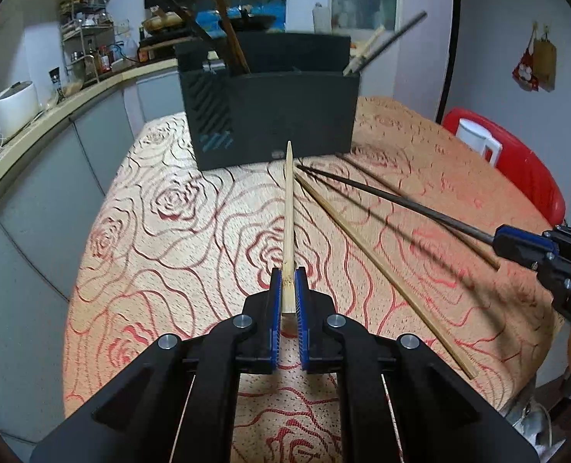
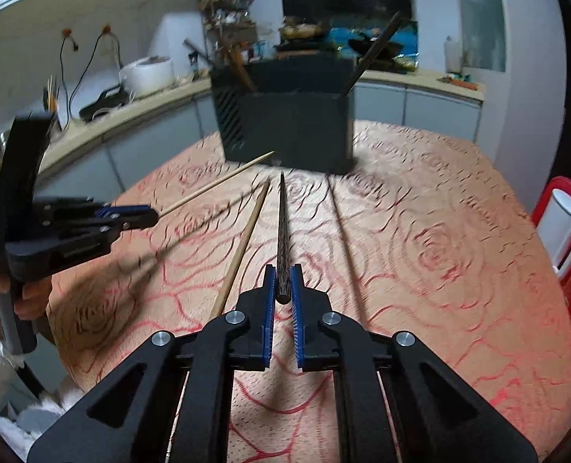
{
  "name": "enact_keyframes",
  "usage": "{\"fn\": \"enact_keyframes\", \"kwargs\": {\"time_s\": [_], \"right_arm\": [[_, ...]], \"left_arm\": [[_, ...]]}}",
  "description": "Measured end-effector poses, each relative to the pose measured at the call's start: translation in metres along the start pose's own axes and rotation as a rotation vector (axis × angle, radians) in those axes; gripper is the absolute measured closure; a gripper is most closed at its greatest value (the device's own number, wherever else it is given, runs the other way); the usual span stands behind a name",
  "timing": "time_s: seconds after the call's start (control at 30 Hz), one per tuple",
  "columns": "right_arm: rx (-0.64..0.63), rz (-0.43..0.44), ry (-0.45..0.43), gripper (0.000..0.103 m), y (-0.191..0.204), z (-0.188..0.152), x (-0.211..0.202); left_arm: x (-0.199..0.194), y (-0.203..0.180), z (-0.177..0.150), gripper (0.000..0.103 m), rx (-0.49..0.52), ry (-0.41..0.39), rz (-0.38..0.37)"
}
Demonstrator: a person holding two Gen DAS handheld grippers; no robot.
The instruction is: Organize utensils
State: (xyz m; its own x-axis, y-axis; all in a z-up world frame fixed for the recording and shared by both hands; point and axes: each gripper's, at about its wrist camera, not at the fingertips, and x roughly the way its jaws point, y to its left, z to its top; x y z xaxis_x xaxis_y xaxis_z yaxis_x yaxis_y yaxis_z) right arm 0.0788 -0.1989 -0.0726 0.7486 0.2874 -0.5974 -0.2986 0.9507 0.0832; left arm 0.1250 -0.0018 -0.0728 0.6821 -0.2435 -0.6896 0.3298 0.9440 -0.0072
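Left fingers (image 1: pixel 289 289) clenched on bamboo chopstick (image 1: pixel 289 208), right fingers (image 2: pixel 284 285) – on dark chopstick (image 2: pixel 282 231)

Holder (image 2: pixel 285 115) — blurred; compartments unclear

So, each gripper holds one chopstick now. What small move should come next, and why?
Probably carry both toward the black organizer box. The left gripper is shut on the bamboo chopstick, the right gripper on the dark chopstick, both aimed at it.
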Motion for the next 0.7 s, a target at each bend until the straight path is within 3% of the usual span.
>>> {"fn": "enact_keyframes", "kwargs": {"time_s": [0.23, 0.63, 0.7], "right_arm": [[0.033, 0.008, -0.084, 0.094, -0.013, 0.022, -0.027], [0.038, 0.019, -0.178, 0.094, -0.015, 0.049, -0.051], [0.043, 0.021, -0.184, 0.094, -0.016, 0.051, -0.051]], "left_arm": [[-0.028, 0.009, 0.010, 0.096, -0.017, -0.052, 0.007], [-0.056, 0.009, 0.025, 0.096, 0.039, -0.050, 0.028], [-0.059, 0.010, 0.031, 0.103, 0.036, -0.068, 0.030]]}}
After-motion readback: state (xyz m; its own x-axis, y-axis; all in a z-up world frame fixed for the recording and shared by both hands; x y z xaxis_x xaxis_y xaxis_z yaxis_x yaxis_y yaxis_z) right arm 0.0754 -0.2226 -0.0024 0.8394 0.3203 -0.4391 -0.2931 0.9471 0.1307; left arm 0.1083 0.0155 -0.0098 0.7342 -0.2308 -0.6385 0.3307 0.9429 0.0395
